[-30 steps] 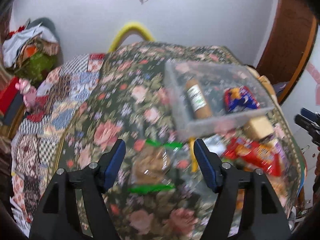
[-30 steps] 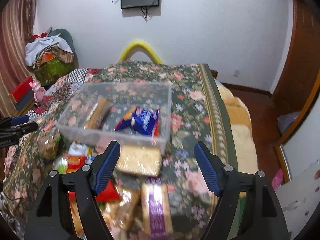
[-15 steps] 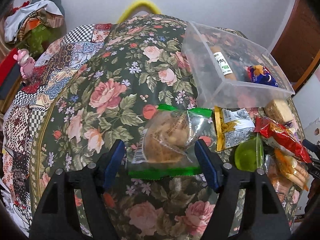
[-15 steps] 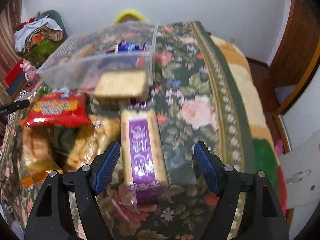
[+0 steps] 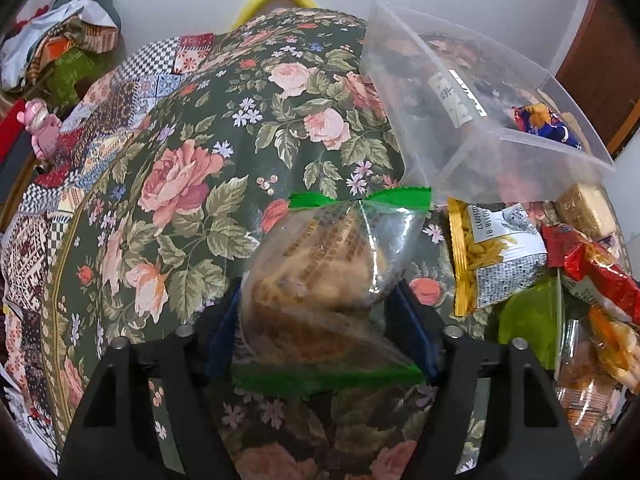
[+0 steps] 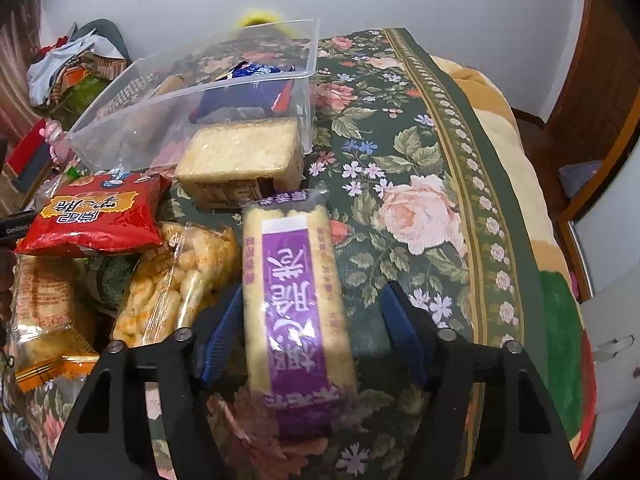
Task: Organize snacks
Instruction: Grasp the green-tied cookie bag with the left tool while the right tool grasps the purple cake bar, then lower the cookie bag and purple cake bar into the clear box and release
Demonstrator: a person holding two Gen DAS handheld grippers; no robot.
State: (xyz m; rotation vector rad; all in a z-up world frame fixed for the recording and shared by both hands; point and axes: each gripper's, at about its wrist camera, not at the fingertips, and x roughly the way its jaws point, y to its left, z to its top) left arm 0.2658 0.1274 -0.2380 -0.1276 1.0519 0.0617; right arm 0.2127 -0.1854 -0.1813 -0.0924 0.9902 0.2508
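Floral bedspread [image 5: 192,184]; both hand-held grippers closing: left [image 5: 320,332] around cookie bag [image 5: 320,280], right [image 6: 316,332] around purple pack [image 6: 296,292].

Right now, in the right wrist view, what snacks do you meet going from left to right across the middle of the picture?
Red snack bag → clear bag of golden puffs → long purple-labelled cracker pack, which lies between the jaws of the closing right gripper → then only the bare floral bedspread.

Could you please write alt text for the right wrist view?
The right claw is closing around a long purple-labelled cracker packet on a floral green bedspread, its right pad not yet touching. Left lie a red snack bag and a clear plastic bin.
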